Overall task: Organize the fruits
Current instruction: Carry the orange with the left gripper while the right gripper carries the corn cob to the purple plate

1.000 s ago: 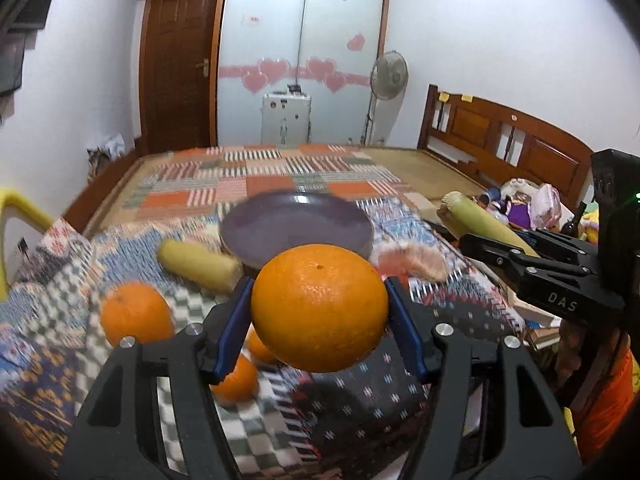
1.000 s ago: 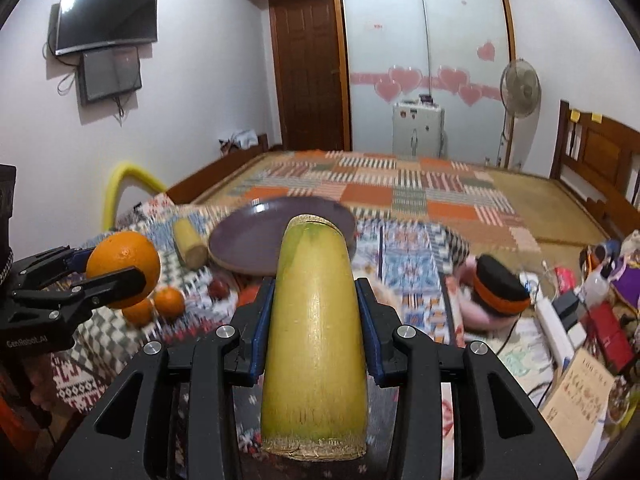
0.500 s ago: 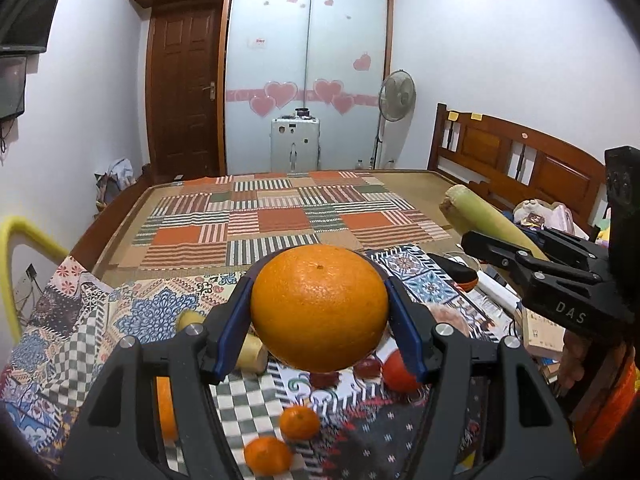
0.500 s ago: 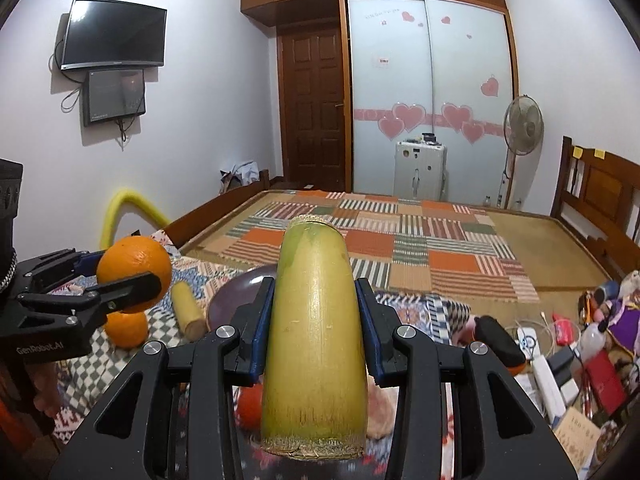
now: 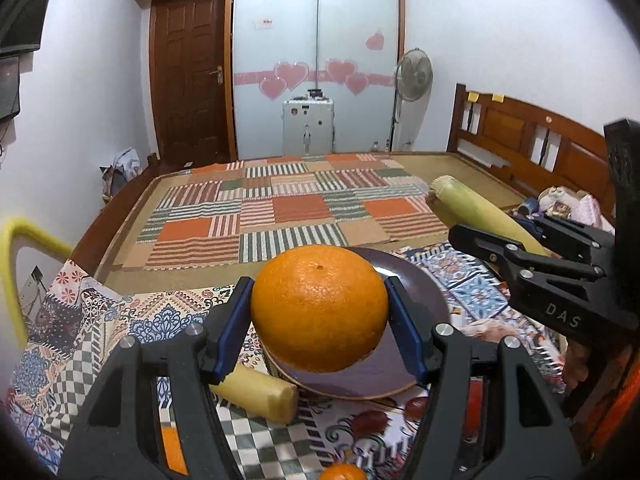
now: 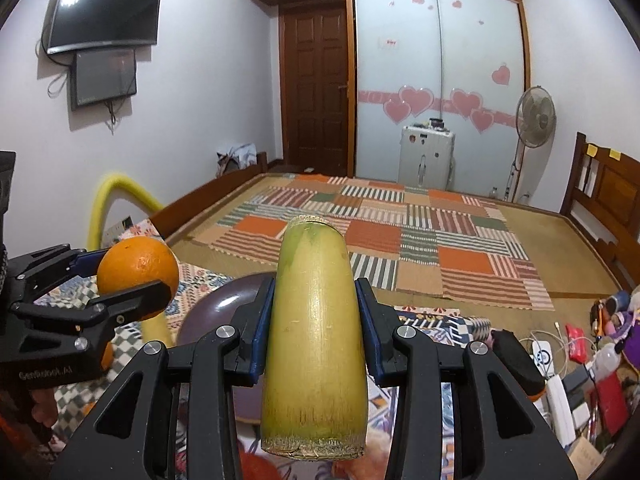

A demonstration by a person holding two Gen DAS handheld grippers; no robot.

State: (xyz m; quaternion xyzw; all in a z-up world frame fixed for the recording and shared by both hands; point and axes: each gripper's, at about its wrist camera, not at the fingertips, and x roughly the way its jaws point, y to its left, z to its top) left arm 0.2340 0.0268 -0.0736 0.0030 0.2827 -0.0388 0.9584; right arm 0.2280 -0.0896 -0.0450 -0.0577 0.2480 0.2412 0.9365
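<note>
The left gripper [image 5: 320, 308] is clamped on an orange [image 5: 319, 307], its blue pads pressed against both sides, and holds the fruit in the air above the near part of the plate [image 5: 424, 292]. The right gripper [image 6: 316, 328] grasps a cane piece [image 6: 315, 340] lengthwise between its jaws, raised above the cloth [image 5: 80, 332] to the right of the plate; in the left view this piece [image 5: 472, 210] juts out over the plate's far right side.

The step in hand looks like carrying: both fruits are lifted and neither is set down. The plate seems the likely target, though the task sentence does not say so.

Next, the left gripper would need to lower the orange until it rests on the plate before the jaws part, since a round fruit dropped from height may roll off the rim. A second cane piece [image 5: 256, 390] lies on the cloth touching the plate's near left edge, and small oranges [image 5: 344, 472] sit near the cloth's front edge.
</note>
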